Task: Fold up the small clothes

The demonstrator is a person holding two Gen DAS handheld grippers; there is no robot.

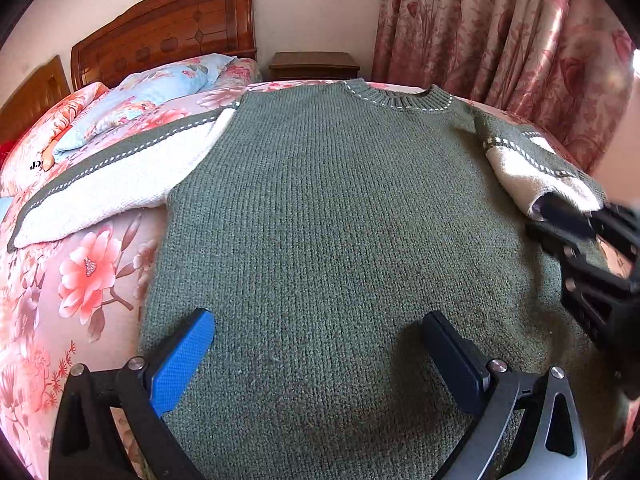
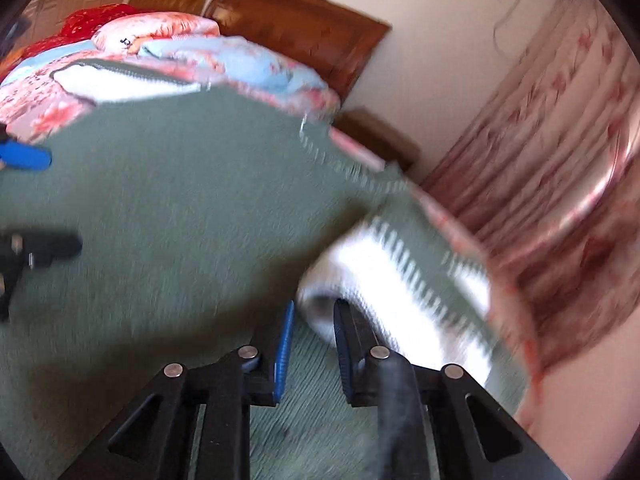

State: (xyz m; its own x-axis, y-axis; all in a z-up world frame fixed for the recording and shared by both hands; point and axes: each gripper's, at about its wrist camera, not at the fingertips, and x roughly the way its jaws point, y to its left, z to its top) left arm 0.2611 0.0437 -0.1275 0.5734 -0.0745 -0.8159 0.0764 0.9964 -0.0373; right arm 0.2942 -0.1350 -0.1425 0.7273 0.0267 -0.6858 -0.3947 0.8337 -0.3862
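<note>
Lying flat across the bed [image 1: 80, 280], the green sweater [image 1: 340, 220] spreads with its collar [image 1: 400, 98] at the far edge and its hem nearest the cameras, so the body's long axis runs straight away from both claws; its left sleeve [image 1: 112, 176], white with a green stitched band, stretches out sideways over the floral cover toward the pillows [image 1: 152, 92], well apart from either claw; its right sleeve [image 1: 532, 168] is bent inward, its cuff end lifted over the body's right edge; the left claw [image 1: 316, 344] hovers wide open over the lower body with nothing between its pads, centred on the hem; the right claw [image 2: 312, 320] sits at that raised cuff, jaws narrowly parted, and in its own blurred view the cloth seems to lie against the outer finger rather than between the two, so I cannot tell whether it has a grip; judging from this, the right sleeve is the right claw's, to carry leftward across the chest.
</note>
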